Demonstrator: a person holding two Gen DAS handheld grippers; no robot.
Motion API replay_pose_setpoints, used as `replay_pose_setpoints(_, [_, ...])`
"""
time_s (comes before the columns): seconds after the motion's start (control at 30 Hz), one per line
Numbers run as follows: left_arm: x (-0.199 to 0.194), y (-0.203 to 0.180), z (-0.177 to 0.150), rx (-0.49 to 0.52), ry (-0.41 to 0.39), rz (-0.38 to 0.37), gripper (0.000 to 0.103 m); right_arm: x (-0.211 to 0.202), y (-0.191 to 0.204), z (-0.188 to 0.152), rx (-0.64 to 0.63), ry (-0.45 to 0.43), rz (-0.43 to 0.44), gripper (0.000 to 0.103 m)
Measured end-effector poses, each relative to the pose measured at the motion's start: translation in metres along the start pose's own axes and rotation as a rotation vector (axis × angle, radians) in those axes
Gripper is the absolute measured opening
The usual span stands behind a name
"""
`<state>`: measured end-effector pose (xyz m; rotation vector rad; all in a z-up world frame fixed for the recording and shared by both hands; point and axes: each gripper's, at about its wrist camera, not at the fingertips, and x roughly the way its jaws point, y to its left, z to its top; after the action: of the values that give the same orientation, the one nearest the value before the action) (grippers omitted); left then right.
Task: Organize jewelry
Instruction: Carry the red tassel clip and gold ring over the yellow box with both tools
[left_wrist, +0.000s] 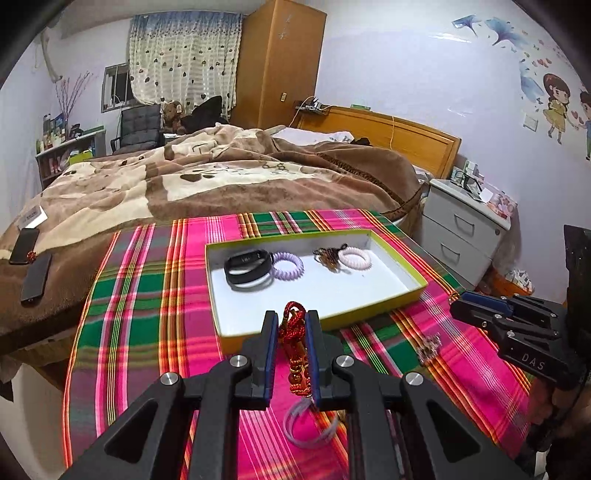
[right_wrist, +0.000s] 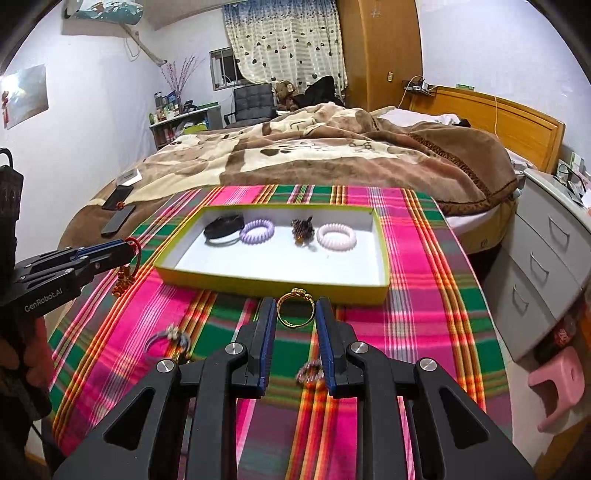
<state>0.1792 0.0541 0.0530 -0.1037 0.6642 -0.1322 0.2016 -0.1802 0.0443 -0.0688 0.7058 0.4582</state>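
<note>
Left gripper (left_wrist: 291, 325) is clamped on a red corded bracelet (left_wrist: 294, 317); the knotted cord sits between the pads and its orange and gold beads hang below, above the plaid cloth (left_wrist: 147, 295). In the right wrist view the same bracelet (right_wrist: 127, 273) dangles from the left gripper (right_wrist: 125, 251), near the left front corner of the tray (right_wrist: 273, 286).

Right gripper (right_wrist: 296, 314) holds a gold ring (right_wrist: 295, 308) between its pads, the ring's ornament uppermost, just in front of the tray's near wall. From the left wrist view the right gripper (left_wrist: 458, 304) sits just off the tray's right front corner.

Tray contents, left to right:
- black wristband (right_wrist: 221, 227)
- lilac spiral hair tie (right_wrist: 257, 229), touching the wristband
- dark brown beaded piece (right_wrist: 302, 230)
- white spiral hair tie (right_wrist: 336, 237)

Loose items on the cloth: a pale purple ring-shaped piece (right_wrist: 168, 338) at front left, and a small sparkly piece (right_wrist: 310, 371) beside the right gripper's right finger.

Beyond the cloth lies a bed with a brown blanket (right_wrist: 332, 155). Two phones (right_wrist: 118, 218) rest on its left edge.
</note>
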Motion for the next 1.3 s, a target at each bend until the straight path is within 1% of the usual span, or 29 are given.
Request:
replay_pose_setpoints(0.23, [0.026,0.010,0.018,0.006,-0.001,0.017,0.014,0.025,-0.010,0.020,0.000,0.005,-0.008,0.023])
replay_pose_setpoints(0.6, [0.072,0.036,0.030,-0.008,0.030,0.057,0.014,0.080,-0.035,0.043,-0.003,0.050,-0.049,0.023])
replay_pose_setpoints(0.83, [0.101,0.043,0.033,-0.009,0.062,0.073,0.014,0.110,-0.049,0.048,0.008,0.092,-0.066,0.023])
replay_pose_setpoints(1.0, [0.120,0.048,0.034,-0.011,0.102,0.083,0.014,0.127,-0.056,0.049,0.019,0.123,-0.064,0.023])
replay_pose_setpoints(1.17, [0.133,0.053,0.032,-0.016,0.144,0.099,0.014,0.138,-0.058,0.048,0.017,0.152,-0.072,0.023])
replay_pose_setpoints(1.3, [0.141,0.054,0.030,-0.015,0.162,0.103,0.014,0.145,-0.058,0.047,0.012,0.168,-0.072,0.023])
